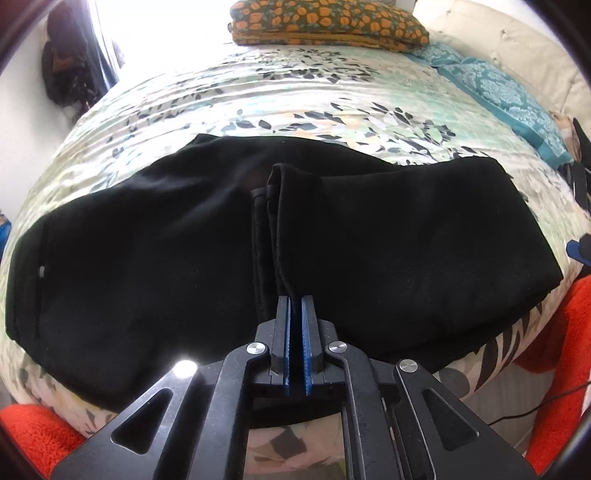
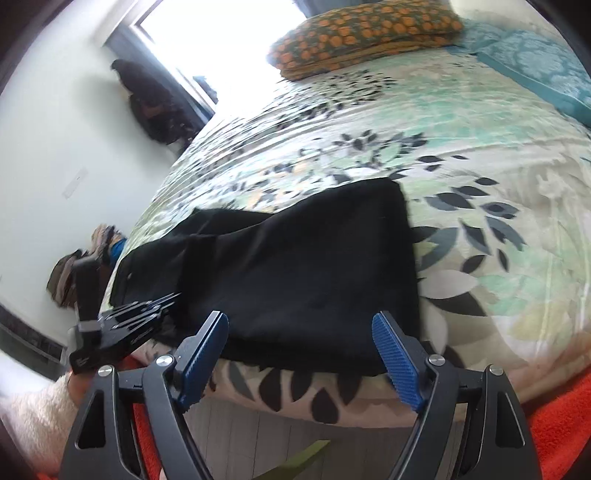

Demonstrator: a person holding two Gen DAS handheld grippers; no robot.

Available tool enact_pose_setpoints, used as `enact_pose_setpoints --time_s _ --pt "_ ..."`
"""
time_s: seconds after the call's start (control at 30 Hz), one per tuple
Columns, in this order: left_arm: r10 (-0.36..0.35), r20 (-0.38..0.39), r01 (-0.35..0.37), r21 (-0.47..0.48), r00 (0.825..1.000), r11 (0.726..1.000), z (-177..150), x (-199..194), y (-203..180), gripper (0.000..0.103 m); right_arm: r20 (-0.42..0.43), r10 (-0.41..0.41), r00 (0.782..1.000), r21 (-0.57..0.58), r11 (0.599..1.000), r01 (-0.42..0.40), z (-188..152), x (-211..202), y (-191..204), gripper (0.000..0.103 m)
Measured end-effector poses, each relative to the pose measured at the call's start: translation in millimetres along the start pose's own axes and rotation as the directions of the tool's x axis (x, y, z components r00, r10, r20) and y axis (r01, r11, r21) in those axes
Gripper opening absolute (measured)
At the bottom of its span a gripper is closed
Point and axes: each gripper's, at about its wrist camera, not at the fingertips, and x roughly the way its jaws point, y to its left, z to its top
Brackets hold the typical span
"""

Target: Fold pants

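Black pants (image 1: pixel 147 240) lie across the near part of a bed, with one leg end folded back over the middle. My left gripper (image 1: pixel 296 301) is shut on the near hem edge of that folded-over leg, the black cloth pinched between its blue pads (image 1: pixel 306 325). In the right wrist view the pants (image 2: pixel 295 266) show as a folded black slab near the bed's front edge. My right gripper (image 2: pixel 299 317) stands open just off that edge, its blue pads (image 2: pixel 397 362) wide apart with nothing between them. The left gripper (image 2: pixel 162 301) shows at the pants' left side.
The bed cover (image 1: pixel 295 92) has a leaf print. An orange-flowered pillow (image 1: pixel 325 22) and a teal patterned cloth (image 1: pixel 509 92) lie at the far side. A dark bag (image 2: pixel 155 107) hangs by the window on the left wall. Red fuzzy fabric (image 1: pixel 554 332) shows below the bed edge.
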Motion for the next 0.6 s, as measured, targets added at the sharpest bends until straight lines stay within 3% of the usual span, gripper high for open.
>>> enact_pose_setpoints --time_s 0.07,0.17,0.3,0.47,0.53,0.57,0.6 --pt "-0.019 -0.006 0.019 -0.035 1.000 0.999 0 1 6 0.005 0.023 -0.052 0.998 0.117 0.992 0.049 6 -7 -31 0.080" --pt "-0.034 -0.001 0.034 -0.071 0.999 0.997 1 -3 11 0.005 0.017 0.001 1.000 0.250 0.968 -0.005 9 -8 -74 0.080" --pt "-0.029 0.004 0.029 -0.078 1.000 0.997 1 -6 13 0.005 -0.043 0.149 0.988 0.283 0.950 -0.131 10 14 -86 0.080" --pt "0.006 0.004 -0.006 -0.067 1.000 0.998 -1 -4 18 0.005 -0.133 0.188 0.973 0.283 0.948 -0.145 5 46 -78 0.075" --pt "0.011 0.002 -0.011 -0.047 1.000 0.999 -2 -3 17 0.006 -0.155 0.202 0.967 0.274 0.949 -0.154 3 51 -74 0.063" --pt "0.013 -0.007 -0.013 -0.032 1.000 0.999 -2 0 15 0.011 -0.161 0.201 0.966 0.259 0.953 -0.155 3 52 -71 0.041" --pt "0.017 -0.012 -0.017 -0.021 1.000 1.000 -3 1 14 0.014 -0.175 0.200 0.964 0.242 0.958 -0.154 3 54 -67 0.031"
